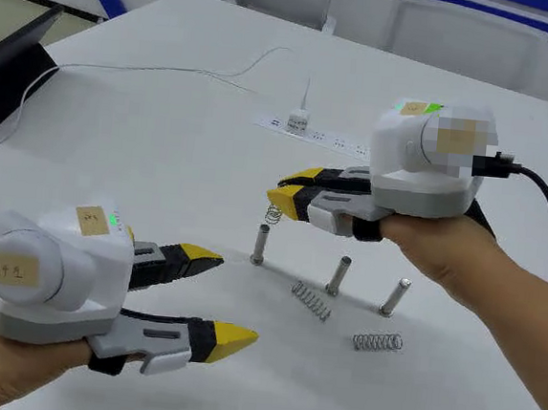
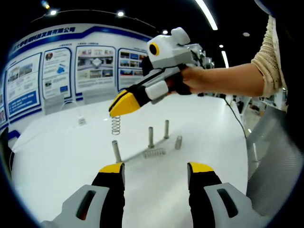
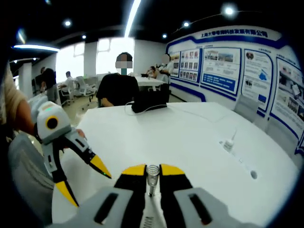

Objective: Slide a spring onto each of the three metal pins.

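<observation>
Nearby, loose springs (image 1: 311, 300) (image 1: 377, 342) among three pins (image 1: 259, 245) (image 1: 339, 275) (image 1: 396, 296); right hand-held gripper (image 1: 281, 194) tight on a spring (image 1: 272, 214), left hand-held gripper (image 1: 235, 298) wide.

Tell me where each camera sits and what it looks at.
Head view: on the head, looking down at pins, left hand-held gripper, right hand-held gripper, the person's hands.
Left gripper view: on the left one, facing the pins; its open jaws show.
Right gripper view: on the right one, facing across the table; its jaws pinch a spring.
Shared: all show that spring.
</observation>
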